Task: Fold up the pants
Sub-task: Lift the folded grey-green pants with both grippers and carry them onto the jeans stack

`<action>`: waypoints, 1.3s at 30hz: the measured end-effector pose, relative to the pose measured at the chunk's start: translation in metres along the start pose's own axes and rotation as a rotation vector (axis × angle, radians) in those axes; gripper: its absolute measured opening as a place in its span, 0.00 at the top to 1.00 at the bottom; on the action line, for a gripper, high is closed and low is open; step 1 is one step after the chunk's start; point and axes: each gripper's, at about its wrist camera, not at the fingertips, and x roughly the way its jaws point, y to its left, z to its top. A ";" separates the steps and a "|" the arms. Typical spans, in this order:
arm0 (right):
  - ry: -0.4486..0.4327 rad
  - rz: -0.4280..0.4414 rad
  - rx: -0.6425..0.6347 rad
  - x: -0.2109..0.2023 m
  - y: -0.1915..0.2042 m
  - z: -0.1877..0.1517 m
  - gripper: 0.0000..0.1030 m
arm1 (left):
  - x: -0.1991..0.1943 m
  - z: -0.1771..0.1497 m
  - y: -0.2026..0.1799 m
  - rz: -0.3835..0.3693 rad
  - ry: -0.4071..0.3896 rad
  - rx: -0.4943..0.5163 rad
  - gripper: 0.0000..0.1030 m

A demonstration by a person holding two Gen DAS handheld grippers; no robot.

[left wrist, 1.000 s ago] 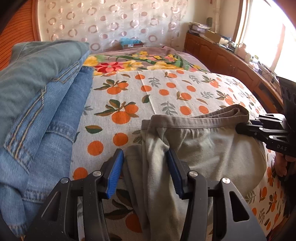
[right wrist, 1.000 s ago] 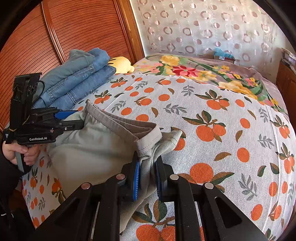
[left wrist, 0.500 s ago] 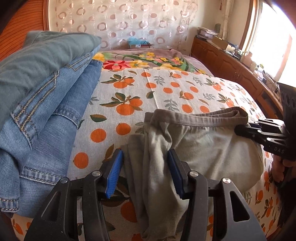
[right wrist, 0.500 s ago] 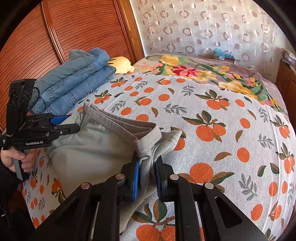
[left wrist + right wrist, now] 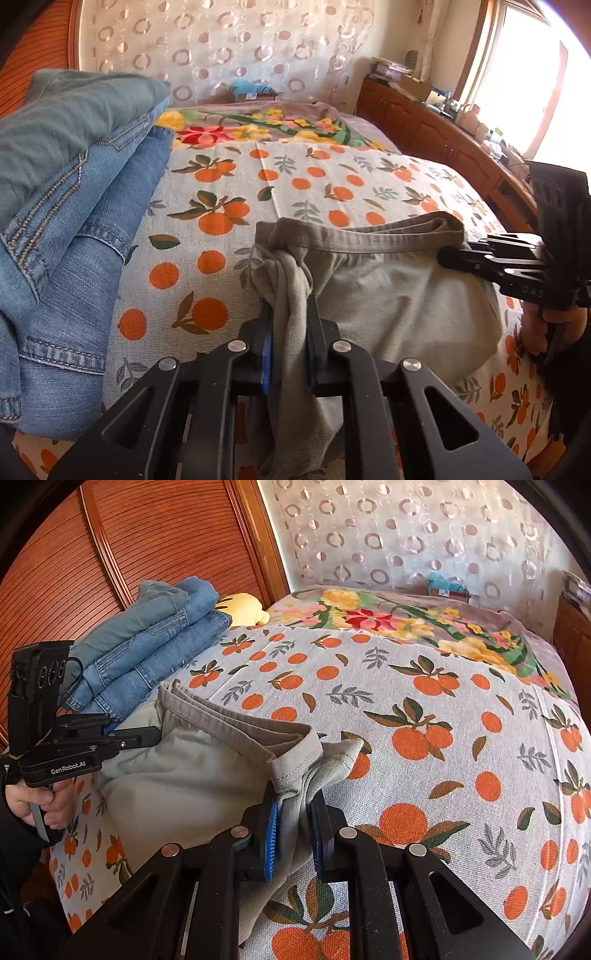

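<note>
Grey-green pants [image 5: 399,295] lie on the orange-print bedspread [image 5: 295,184], waistband [image 5: 369,232] toward the far side. My left gripper [image 5: 290,325] is shut on a bunched left corner of the pants. My right gripper [image 5: 293,812] is shut on the opposite waistband corner [image 5: 295,764]. In the left wrist view the right gripper [image 5: 480,258] shows at the right, clamped on the band end. In the right wrist view the left gripper [image 5: 140,738] shows at the left edge of the pants [image 5: 184,786].
A stack of folded blue jeans [image 5: 66,221] lies at the left of the bed, also in the right wrist view [image 5: 147,646]. A yellow plush toy [image 5: 243,609] sits behind it. A floral blanket [image 5: 406,624] covers the far end. A wooden cabinet [image 5: 443,147] runs along the right.
My left gripper closed from open onto the left corner of the pants, bunching the cloth. The right gripper kept its grip and stayed in place.
</note>
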 end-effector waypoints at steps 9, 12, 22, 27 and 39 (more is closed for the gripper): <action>-0.116 0.009 -0.024 -0.028 0.018 0.015 0.87 | -0.041 -0.006 -0.001 -0.074 -0.099 -0.026 0.87; -0.160 -0.002 -0.067 -0.041 0.033 0.033 0.87 | -0.065 -0.006 0.003 -0.080 -0.153 -0.043 0.87; -0.268 0.022 -0.271 -0.042 0.097 0.121 0.87 | -0.146 0.010 0.030 -0.015 -0.362 -0.079 0.87; -0.278 0.025 -0.354 -0.011 0.135 0.164 0.87 | -0.165 0.012 0.060 0.035 -0.411 -0.121 0.87; -0.233 0.018 -0.499 0.081 0.194 0.232 0.87 | -0.162 0.015 0.121 0.116 -0.403 -0.244 0.87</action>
